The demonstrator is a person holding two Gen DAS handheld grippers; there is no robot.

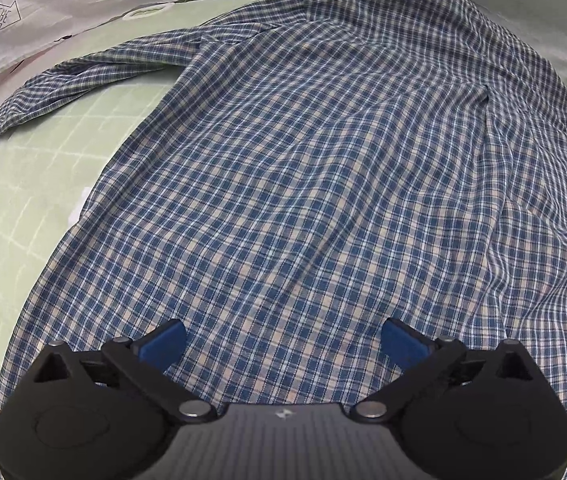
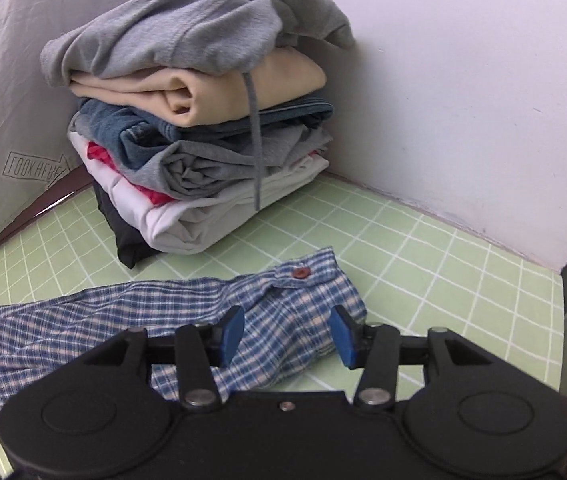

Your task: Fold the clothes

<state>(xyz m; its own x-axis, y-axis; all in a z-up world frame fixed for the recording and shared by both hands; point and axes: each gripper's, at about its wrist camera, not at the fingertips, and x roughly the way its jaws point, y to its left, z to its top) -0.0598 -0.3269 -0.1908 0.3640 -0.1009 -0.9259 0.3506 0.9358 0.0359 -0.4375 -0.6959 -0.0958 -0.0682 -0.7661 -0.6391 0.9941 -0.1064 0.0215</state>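
Step in hand: you are about to take the sleeve cuff; judging by the spread shirt, folding has barely begun.
Shirt: the blue-and-cream checked cotton shirt (image 1: 303, 168) lies spread on the pale green gridded mat (image 2: 423, 248), one sleeve stretched toward the stack of folded clothes (image 2: 199, 120).
Left gripper (image 1: 282, 344): wide apart, empty, over the shirt body.
Right gripper (image 2: 287, 330): parted, empty, straddling the buttoned cuff (image 2: 303, 280).
Advice: close on the cuff's full thickness, lift low, and lay the sleeve flat across the body.

Shirt (image 2: 163, 312) flat on mat (image 2: 423, 248), clothes stack (image 2: 203, 120) behind it in the corner
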